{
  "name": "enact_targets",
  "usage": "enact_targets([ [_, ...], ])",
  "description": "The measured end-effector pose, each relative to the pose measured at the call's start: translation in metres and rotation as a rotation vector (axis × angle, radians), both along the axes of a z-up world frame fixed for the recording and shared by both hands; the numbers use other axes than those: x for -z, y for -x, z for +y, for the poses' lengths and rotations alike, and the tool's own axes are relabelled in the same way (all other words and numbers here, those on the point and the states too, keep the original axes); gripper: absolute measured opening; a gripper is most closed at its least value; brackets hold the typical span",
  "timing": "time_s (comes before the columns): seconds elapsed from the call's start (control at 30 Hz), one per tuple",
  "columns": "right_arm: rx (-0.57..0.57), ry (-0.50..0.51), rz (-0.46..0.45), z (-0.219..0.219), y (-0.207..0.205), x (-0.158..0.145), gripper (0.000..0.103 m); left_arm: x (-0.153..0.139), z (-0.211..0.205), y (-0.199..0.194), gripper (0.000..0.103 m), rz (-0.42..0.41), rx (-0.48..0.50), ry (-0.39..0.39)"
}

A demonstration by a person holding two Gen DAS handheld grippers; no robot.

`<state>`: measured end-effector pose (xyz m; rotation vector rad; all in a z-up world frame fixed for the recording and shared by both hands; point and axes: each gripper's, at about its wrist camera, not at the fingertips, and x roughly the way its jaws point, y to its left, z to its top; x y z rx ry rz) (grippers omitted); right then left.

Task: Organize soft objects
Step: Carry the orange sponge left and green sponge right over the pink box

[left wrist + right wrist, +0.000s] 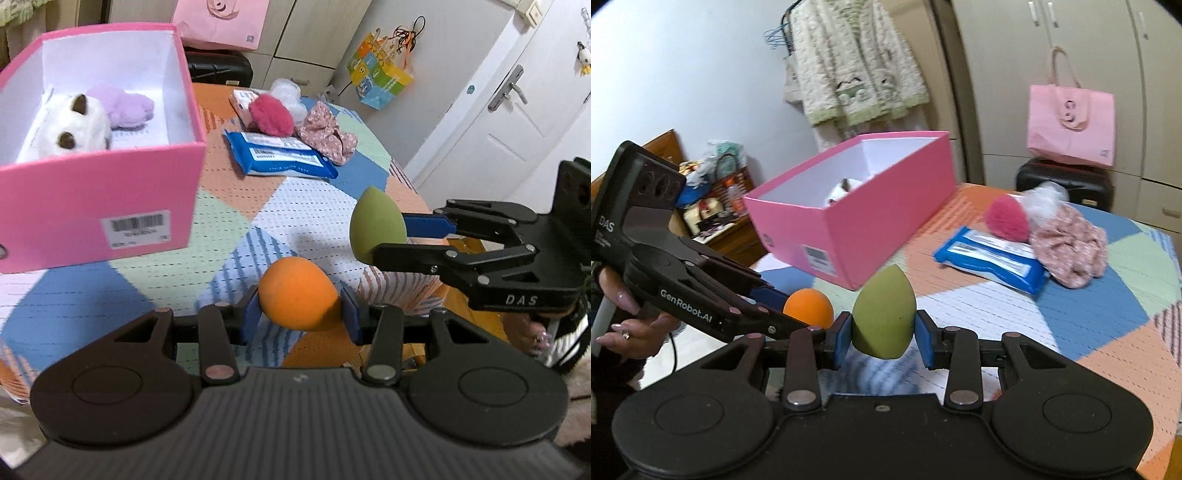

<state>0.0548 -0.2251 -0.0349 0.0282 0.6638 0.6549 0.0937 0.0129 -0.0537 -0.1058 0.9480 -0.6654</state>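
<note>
The left gripper (300, 308) is clamping an orange sponge (297, 293) and the right gripper (882, 334) a green sponge (884, 312), both hanging above the table's (236, 206) near edge, presumably bound for the pink box (99, 199).

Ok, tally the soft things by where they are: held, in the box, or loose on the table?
Held: 2, orange sponge, green sponge
In pink box: 2, white plush, purple puff
On table: 3, red puff, white puff, floral scrunchie
Total: 7
</note>
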Motion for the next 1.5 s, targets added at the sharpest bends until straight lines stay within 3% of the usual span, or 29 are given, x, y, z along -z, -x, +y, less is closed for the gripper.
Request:
enact_targets([
  [0.4, -0.094, 0.017, -0.115, 0.047, -0.027, -0.048, 0.042, -0.059, 0.063, -0.014, 0.046, -0.221, -0.084, 0.002],
  [0.87, -0.157, 0.058, -0.167, 0.113, -0.096, -0.069, 0.042, -0.072, 0.102, -0.087, 0.046, -0.263, -0.124, -0.048],
  [1.17, -0.145, 0.194, -0.212, 0.141, -0.161, -0.084, 0.042, -0.08, 0.109, -0.146, 0.046, -0.306, -0.111, -0.109],
  [1.37, -0.155, 0.278, -0.15, 0.15, -0.214, -0.072, 0.042, -0.072, 0.105, -0.188, 0.046, -0.323, -0.115, -0.164],
  [1.5, -0.17, 0.359, -0.113, 0.164, -0.242, -0.056, 0.042, -0.062, 0.099, -0.218, 0.046, -0.287, -0.09, -0.211],
])
